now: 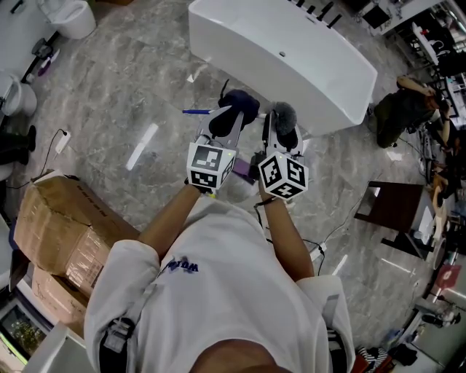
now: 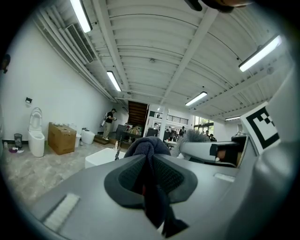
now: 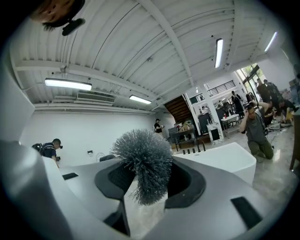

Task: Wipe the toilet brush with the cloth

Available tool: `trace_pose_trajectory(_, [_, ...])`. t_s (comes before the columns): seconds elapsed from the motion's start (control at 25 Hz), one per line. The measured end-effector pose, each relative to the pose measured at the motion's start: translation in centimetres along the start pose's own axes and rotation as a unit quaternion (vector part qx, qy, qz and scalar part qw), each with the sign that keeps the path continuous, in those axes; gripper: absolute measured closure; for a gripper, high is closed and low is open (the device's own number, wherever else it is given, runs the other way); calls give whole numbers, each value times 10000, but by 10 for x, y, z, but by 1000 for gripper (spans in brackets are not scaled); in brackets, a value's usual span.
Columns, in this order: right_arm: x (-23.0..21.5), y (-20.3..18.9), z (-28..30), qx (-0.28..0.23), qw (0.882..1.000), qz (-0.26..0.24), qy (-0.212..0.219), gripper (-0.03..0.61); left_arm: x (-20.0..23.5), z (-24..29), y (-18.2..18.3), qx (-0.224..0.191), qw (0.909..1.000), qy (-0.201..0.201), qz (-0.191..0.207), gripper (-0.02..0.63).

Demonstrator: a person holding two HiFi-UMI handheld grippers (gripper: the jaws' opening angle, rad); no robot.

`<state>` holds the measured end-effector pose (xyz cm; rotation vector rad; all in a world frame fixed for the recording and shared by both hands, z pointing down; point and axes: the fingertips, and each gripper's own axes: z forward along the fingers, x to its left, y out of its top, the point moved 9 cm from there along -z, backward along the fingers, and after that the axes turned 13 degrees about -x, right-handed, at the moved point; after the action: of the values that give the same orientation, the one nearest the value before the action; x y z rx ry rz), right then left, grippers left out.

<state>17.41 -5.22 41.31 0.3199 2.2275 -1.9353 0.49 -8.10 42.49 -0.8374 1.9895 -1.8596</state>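
Note:
A dark navy cloth (image 1: 234, 108) is bunched up in my left gripper (image 1: 226, 125), which is shut on it; in the left gripper view the cloth (image 2: 148, 152) fills the gap between the jaws and hangs toward the camera. My right gripper (image 1: 281, 138) is shut on the toilet brush, whose grey bristle head (image 1: 284, 119) sticks out past the jaws. The bristle head (image 3: 143, 161) sits between the dark pads in the right gripper view. Both grippers are raised side by side, cloth and brush a short gap apart. The brush handle is hidden.
A white bathtub (image 1: 291, 51) stands just beyond the grippers. Cardboard boxes (image 1: 58, 226) are stacked at the left, toilets (image 1: 69, 14) at the far left. A blue stick (image 1: 195, 111) and a white strip (image 1: 142, 146) lie on the marble floor. People stand in the background.

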Motion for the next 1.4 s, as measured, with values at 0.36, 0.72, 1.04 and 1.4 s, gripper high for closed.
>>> trace_pose_trajectory(0.36, [-8, 14, -3, -141, 9993, 339, -64, 393, 19, -9, -12, 140, 9996, 243, 70, 563])
trace_pose_trajectory(0.72, [-33, 19, -14, -228, 9938, 1017, -385, 391, 46, -17, -27, 350, 9977, 486, 311, 563])
trace_pose_trajectory(1.04, [-56, -17, -20, 46, 9633, 2558, -813, 393, 41, -15, -17, 314, 9978, 509, 290, 563])
trace_pose_trajectory(1.4, [-62, -43, -21, 262, 9295, 3549, -968, 394, 8, -2, -18, 340, 9994, 63, 93, 563])
